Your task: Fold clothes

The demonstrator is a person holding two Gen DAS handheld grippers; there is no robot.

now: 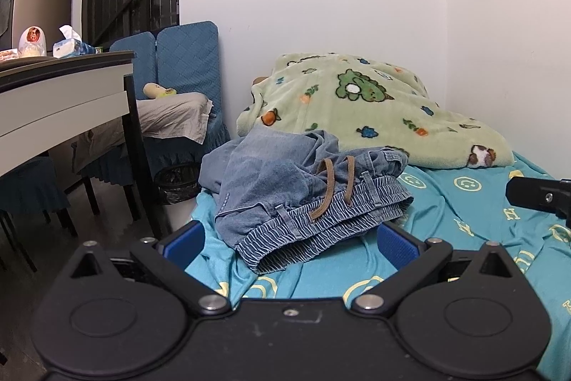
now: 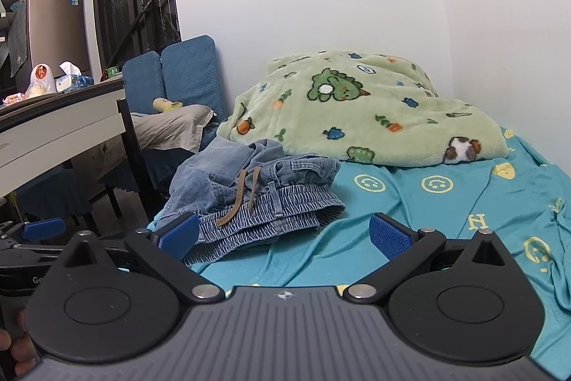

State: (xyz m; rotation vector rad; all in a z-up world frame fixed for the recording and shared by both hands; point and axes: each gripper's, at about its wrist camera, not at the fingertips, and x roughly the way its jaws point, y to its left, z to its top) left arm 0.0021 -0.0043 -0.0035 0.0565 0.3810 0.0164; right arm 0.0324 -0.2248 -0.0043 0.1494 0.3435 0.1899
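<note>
A crumpled pair of blue denim shorts (image 1: 303, 188) (image 2: 257, 191) with a striped elastic waistband and a brown drawstring (image 1: 330, 191) lies on the teal bed sheet (image 1: 464, 220) (image 2: 410, 213). My left gripper (image 1: 291, 240) stands open just in front of the waistband, one blue pad on each side of it, touching nothing. My right gripper (image 2: 282, 232) is open too, hovering over the sheet to the right of the shorts; its left pad (image 2: 178, 232) is close to the waistband. The left gripper's blue pad (image 2: 43, 227) shows at the right wrist view's left edge.
A folded green cartoon blanket (image 1: 374, 109) (image 2: 360, 113) lies behind the shorts against the white wall. Left of the bed stand a white table (image 1: 60, 99), blue-covered chairs (image 1: 178, 59) and a black bin (image 1: 178, 181). A hand (image 2: 14, 352) grips the left tool.
</note>
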